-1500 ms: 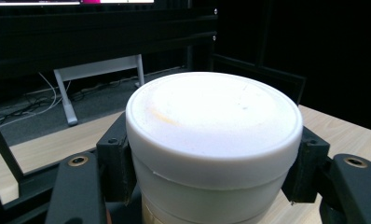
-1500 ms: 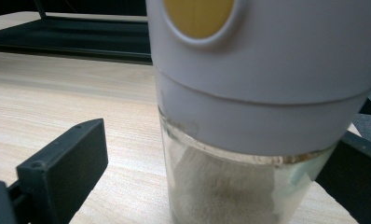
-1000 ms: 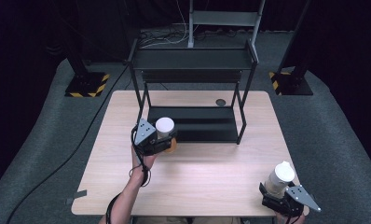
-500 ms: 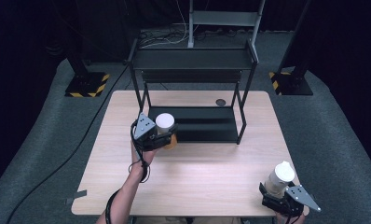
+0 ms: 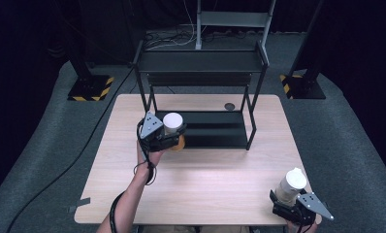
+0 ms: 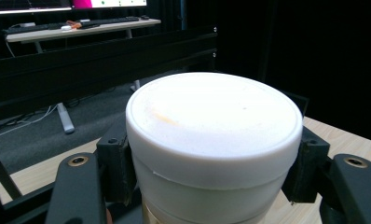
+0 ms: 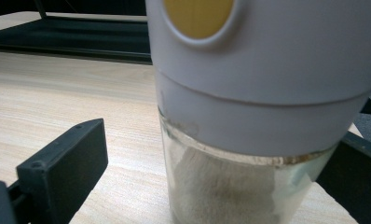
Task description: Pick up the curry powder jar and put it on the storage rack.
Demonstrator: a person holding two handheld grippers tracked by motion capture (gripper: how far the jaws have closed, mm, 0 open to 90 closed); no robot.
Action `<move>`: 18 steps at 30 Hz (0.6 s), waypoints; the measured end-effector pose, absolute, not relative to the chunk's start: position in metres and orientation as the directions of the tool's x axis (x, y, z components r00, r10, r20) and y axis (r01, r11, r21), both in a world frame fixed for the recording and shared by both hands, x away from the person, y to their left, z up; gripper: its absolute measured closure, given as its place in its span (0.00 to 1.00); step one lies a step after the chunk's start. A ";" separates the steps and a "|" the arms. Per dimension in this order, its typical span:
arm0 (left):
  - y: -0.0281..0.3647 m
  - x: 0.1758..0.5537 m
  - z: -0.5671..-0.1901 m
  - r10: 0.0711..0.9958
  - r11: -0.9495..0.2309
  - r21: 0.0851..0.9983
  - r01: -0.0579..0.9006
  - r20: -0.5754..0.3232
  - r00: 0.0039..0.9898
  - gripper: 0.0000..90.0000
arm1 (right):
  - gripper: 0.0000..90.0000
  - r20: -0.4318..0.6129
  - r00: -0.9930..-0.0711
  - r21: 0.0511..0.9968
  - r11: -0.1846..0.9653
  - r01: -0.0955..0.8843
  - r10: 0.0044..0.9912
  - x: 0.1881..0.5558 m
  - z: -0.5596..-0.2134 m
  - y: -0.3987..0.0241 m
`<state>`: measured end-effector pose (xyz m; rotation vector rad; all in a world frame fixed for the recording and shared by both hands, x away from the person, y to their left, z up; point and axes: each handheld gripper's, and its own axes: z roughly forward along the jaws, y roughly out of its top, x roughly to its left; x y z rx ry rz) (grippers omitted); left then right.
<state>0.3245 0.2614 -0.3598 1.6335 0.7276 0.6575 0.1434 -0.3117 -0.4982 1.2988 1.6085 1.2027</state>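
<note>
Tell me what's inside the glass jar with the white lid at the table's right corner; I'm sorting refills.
The glass jar with the white lid holds a pale, powdery fill low down. The lid covers the upper part, so the top stays hidden.

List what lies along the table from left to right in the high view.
Left hand-held gripper shut on a white-capped jar → small dark disc on the table → right hand-held gripper with a white-capped glass jar between its jaws.
</note>
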 end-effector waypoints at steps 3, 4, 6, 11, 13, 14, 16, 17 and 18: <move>0.261 0.327 -0.357 0.759 -0.133 0.985 0.109 0.031 0.651 0.38 | 0.00 0.014 -0.222 0.956 0.053 0.290 0.975 0.144 -0.498 -0.312; 0.261 0.328 -0.357 0.757 -0.134 0.985 0.110 0.030 0.653 0.38 | 0.00 0.015 -0.221 0.956 0.051 0.290 0.975 0.143 -0.498 -0.312; 0.261 0.330 -0.356 0.755 -0.131 0.985 0.111 0.027 0.655 0.38 | 0.00 0.015 -0.220 0.956 0.051 0.289 0.975 0.143 -0.498 -0.311; 0.259 0.335 -0.352 0.751 -0.136 0.984 0.114 0.027 0.660 0.38 | 0.00 0.014 -0.221 0.955 0.052 0.291 0.975 0.144 -0.498 -0.312; 0.260 0.337 -0.351 0.747 -0.136 0.984 0.115 0.025 0.664 0.38 | 0.00 0.014 -0.219 0.955 0.051 0.291 0.976 0.144 -0.498 -0.311; 0.259 0.337 -0.350 0.747 -0.137 0.984 0.116 0.026 0.664 0.38 | 0.00 0.013 -0.220 0.955 0.052 0.291 0.975 0.144 -0.498 -0.311; 0.259 0.338 -0.349 0.748 -0.138 0.984 0.114 0.028 0.663 0.38 | 0.00 0.013 -0.221 0.955 0.053 0.291 0.975 0.144 -0.498 -0.311; 0.259 0.338 -0.348 0.748 -0.140 0.983 0.114 0.030 0.663 0.38 | 0.00 0.014 -0.221 0.955 0.052 0.291 0.975 0.144 -0.498 -0.311; 0.259 0.339 -0.347 0.749 -0.139 0.984 0.114 0.029 0.662 0.38 | 0.00 0.014 -0.220 0.955 0.052 0.291 0.975 0.143 -0.498 -0.311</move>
